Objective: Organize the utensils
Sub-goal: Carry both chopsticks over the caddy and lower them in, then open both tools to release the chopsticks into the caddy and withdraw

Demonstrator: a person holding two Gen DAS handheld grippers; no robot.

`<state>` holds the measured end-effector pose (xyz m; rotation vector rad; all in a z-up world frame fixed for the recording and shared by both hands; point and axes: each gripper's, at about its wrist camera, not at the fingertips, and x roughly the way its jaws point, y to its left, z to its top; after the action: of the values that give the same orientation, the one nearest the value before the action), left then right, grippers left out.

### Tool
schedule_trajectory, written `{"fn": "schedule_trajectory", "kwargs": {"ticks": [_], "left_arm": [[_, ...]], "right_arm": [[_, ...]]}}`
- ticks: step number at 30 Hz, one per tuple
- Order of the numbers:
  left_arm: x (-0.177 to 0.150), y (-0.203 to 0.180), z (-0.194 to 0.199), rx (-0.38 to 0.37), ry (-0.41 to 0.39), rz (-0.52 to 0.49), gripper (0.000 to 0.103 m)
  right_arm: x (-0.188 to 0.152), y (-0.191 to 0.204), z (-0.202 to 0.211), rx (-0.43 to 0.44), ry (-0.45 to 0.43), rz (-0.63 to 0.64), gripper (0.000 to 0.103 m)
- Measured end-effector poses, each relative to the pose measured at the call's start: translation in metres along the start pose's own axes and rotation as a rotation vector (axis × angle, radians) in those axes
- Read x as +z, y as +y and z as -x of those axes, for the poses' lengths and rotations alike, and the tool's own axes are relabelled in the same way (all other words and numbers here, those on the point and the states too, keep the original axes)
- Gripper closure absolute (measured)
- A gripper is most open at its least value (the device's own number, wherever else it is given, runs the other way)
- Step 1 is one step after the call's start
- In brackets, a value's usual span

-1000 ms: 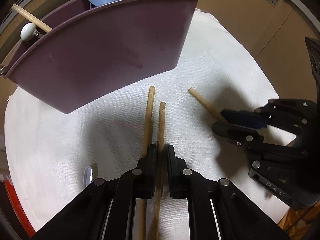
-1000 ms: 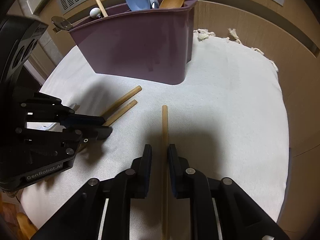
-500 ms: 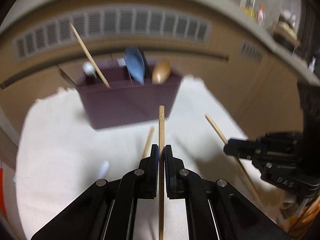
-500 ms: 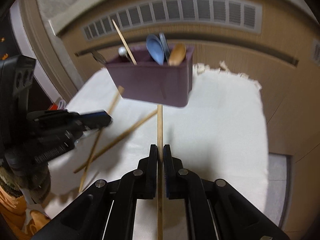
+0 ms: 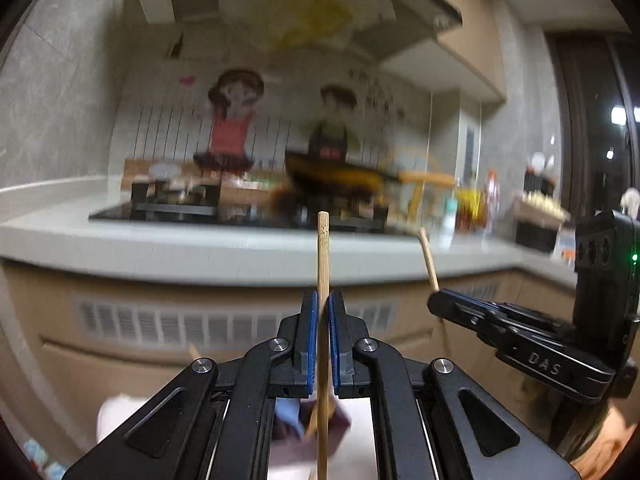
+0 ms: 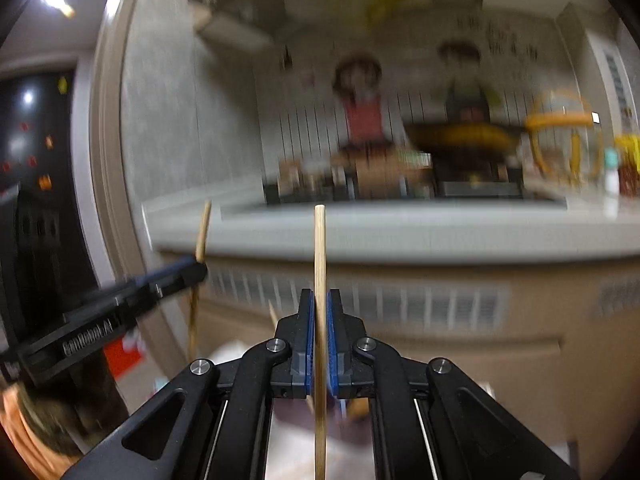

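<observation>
My left gripper (image 5: 323,304) is shut on a wooden chopstick (image 5: 322,252) that stands upright. My right gripper (image 6: 320,304) is shut on a second wooden chopstick (image 6: 319,248), also upright. Both are lifted high and tilted up toward the kitchen counter. The purple utensil holder (image 5: 340,426) shows only as a blurred patch low between the left fingers, with a blue spoon (image 5: 289,412) in it. The right gripper (image 5: 436,302) shows at the right of the left wrist view with its chopstick (image 5: 427,254). The left gripper (image 6: 198,270) shows at the left of the right wrist view.
A grey counter (image 5: 160,248) with a black stove (image 5: 176,204) and a dark pan (image 5: 340,178) runs across the background. A vented cabinet front (image 5: 160,324) is below it. The white cloth (image 5: 116,412) shows low in the view.
Both grippers have risen and tilted upward with their chopsticks. The holder and cloth have dropped to the bottom of both views. The kitchen counter and wall now fill the frames.
</observation>
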<state>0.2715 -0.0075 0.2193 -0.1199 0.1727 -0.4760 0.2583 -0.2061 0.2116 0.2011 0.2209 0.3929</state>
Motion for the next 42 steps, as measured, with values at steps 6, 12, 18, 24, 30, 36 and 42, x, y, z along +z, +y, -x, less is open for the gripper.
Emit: {"fn": "schedule_trajectory", "kwargs": {"ticks": [6,12,18,24,30,36,42], "left_arm": [[0.002,0.028,-0.040,0.030,-0.113,0.000,0.097],[-0.037,0.059,-0.096,0.077,-0.079,0.044,0.097],[-0.077,0.071,-0.135,0.118,-0.064,0.016,0.097],[-0.120,0.084,-0.158,0.149,0.051,0.061,0.097],[-0.164,0.090,-0.173,0.161,0.239,0.091,0.097],[-0.168,0.082,-0.161,0.184,0.294,0.084,0.095],[-0.153,0.070,-0.127,0.197,0.293,0.057,0.093]], "right_arm": [[0.009,-0.007,-0.041,0.010,-0.086,0.006,0.096],[-0.020,-0.014,-0.084,0.005,-0.005,0.016,0.096],[-0.065,-0.024,-0.117,-0.001,0.120,0.016,0.096],[-0.105,-0.035,-0.141,-0.002,0.260,0.007,0.096],[-0.136,-0.038,-0.154,-0.006,0.378,-0.009,0.096],[-0.153,-0.039,-0.151,-0.059,0.460,-0.007,0.078],[-0.152,-0.030,-0.117,-0.109,0.438,0.007,0.069]]}}
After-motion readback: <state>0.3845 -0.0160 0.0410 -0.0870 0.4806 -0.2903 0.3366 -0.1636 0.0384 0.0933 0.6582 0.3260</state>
